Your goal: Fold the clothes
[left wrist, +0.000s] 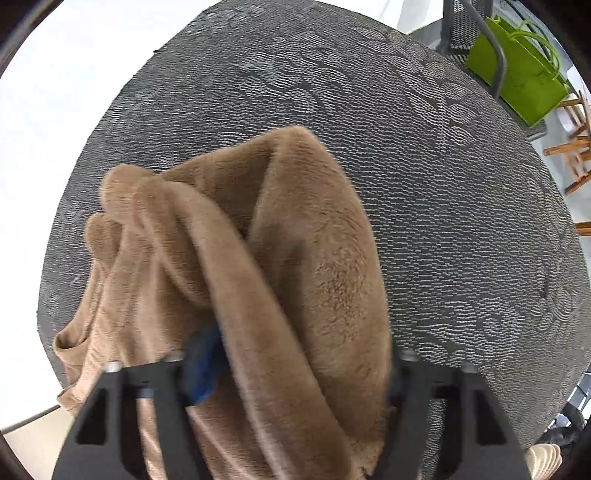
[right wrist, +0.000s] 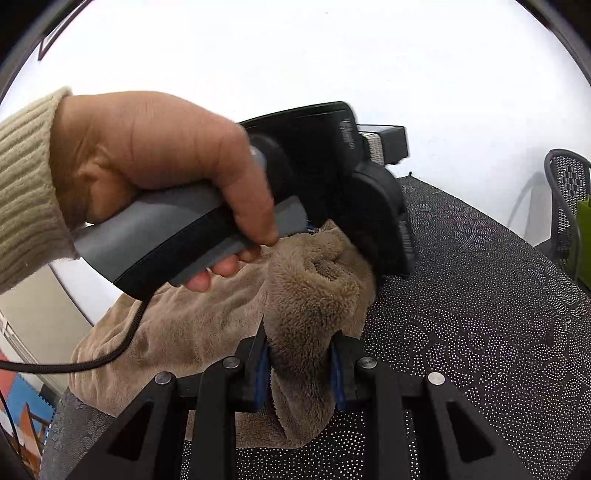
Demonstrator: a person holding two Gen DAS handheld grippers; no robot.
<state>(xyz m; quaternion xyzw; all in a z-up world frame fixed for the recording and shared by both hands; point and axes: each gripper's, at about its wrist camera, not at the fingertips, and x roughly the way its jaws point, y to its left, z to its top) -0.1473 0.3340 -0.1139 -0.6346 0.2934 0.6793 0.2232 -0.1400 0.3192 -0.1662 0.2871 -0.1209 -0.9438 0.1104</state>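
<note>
A brown fleece garment [left wrist: 295, 240] lies bunched on a round table with a dark patterned cloth [left wrist: 443, 184]. My left gripper [left wrist: 295, 369] is shut on a thick fold of it, and a blue pad [left wrist: 201, 369] shows beside the fabric. In the right wrist view, my right gripper [right wrist: 299, 354] is shut on another bunch of the garment [right wrist: 207, 325], just above the table [right wrist: 480, 332]. A hand [right wrist: 147, 140] in a cream ribbed sleeve holds the left gripper's grey handle [right wrist: 166, 229] close ahead. The left gripper's fingertips are hidden there behind its black body and the fleece.
A green bag [left wrist: 517, 81] sits on a metal mesh chair [left wrist: 461, 26] beyond the table's far right edge, with wooden furniture [left wrist: 576, 147] further right. The same chair [right wrist: 565, 192] shows at the right. A black cable [right wrist: 92, 363] trails left from the handle.
</note>
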